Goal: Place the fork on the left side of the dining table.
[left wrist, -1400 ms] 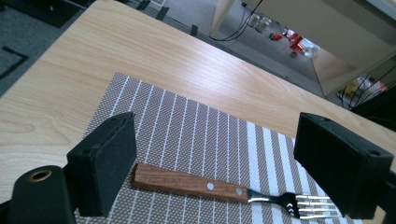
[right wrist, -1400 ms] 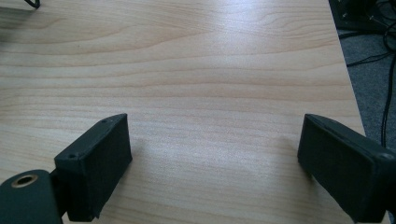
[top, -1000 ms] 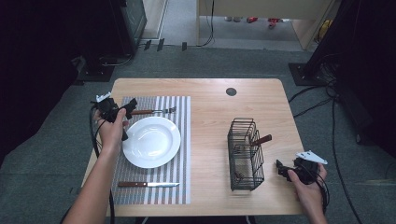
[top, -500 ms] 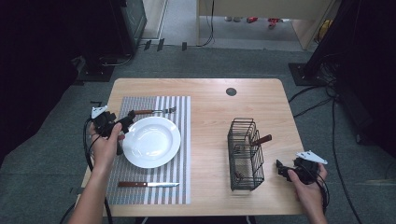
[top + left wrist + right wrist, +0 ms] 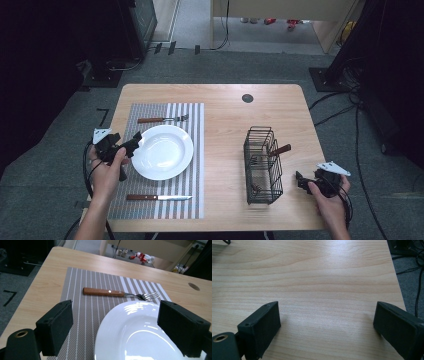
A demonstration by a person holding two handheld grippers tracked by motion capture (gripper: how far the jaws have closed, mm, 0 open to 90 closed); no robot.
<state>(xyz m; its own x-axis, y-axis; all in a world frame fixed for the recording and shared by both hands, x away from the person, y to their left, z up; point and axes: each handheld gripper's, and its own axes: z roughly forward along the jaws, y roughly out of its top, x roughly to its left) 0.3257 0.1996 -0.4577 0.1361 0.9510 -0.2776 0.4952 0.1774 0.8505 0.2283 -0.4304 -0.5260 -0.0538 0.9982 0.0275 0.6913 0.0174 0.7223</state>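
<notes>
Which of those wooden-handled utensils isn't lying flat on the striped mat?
The one standing in the wire basket, its handle poking out; the fork and knife lie on the mat.

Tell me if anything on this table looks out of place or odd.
Mostly tidy: fork, plate and knife sit neatly on the striped placemat. One oddity: a wooden-handled utensil pokes out sideways through the wire basket.
</notes>
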